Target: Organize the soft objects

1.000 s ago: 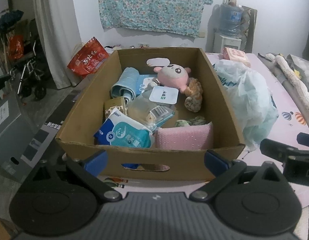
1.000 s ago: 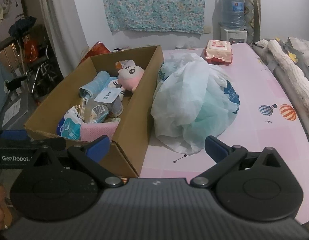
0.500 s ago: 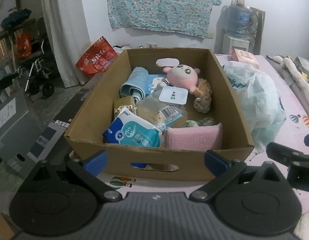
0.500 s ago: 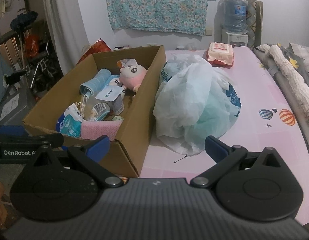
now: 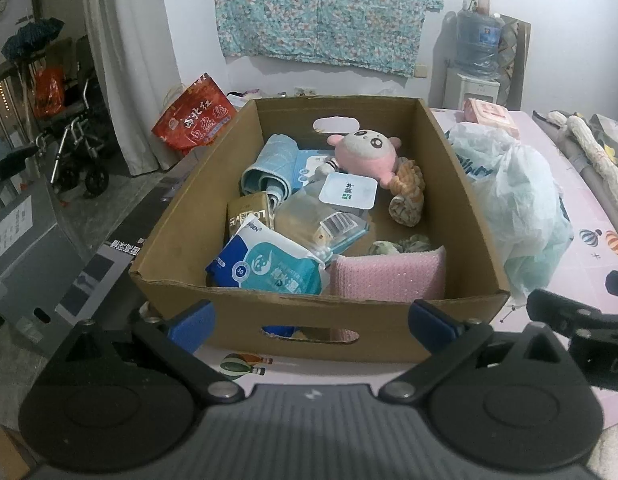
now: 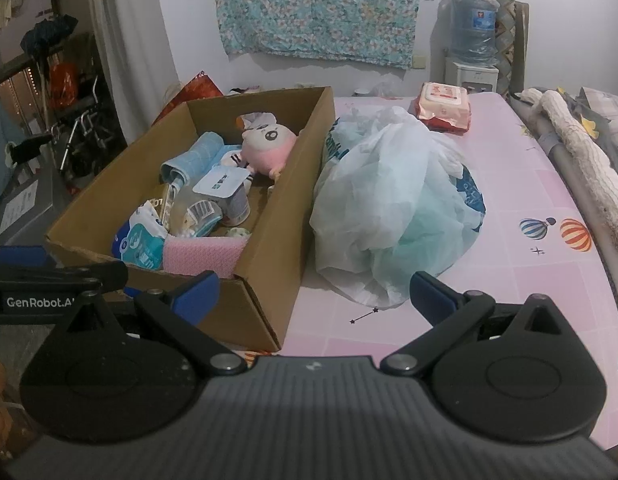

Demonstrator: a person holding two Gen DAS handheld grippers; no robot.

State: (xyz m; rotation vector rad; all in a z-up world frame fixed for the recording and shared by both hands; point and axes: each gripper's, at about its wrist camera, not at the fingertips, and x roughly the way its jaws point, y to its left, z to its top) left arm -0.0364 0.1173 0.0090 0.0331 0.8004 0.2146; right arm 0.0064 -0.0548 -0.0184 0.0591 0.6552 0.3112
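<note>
A brown cardboard box (image 5: 317,320) sits at the left edge of a pink mat (image 6: 529,280) printed with hot-air balloons, its near wall cut with an oval handle slot. It is crowded with soft things: a pink plush (image 5: 365,154) with a white face and round dark eyes lies against the far wall, and a tan braided toy (image 5: 409,196) rests just right of it. A rolled blue towel (image 5: 269,168) lies to the left in the far half, with a flat blue-and-white packet partly under the plush beside it. Toward the middle are a white-lidded tub (image 5: 348,194), a clear bag with a barcode label (image 5: 321,224) and a small tan carton (image 5: 249,214). At the near wall a blue-and-white wipes pack (image 5: 269,268) leans on the left, and a pink textured sponge (image 5: 389,276) stands on edge on the right, with a crumpled greenish cloth (image 5: 401,246) just behind it. Right of the box, touching its side, sits a bulging white and pale-green plastic bag (image 6: 393,208). Farther back on the mat lies a pink wipes packet (image 6: 443,106). The left gripper (image 5: 311,316) hangs just before the box's near wall, its blue-tipped jaws wide apart and empty. The right gripper (image 6: 311,296) is held over the mat near the box's near right corner, jaws likewise spread and holding nothing.
</note>
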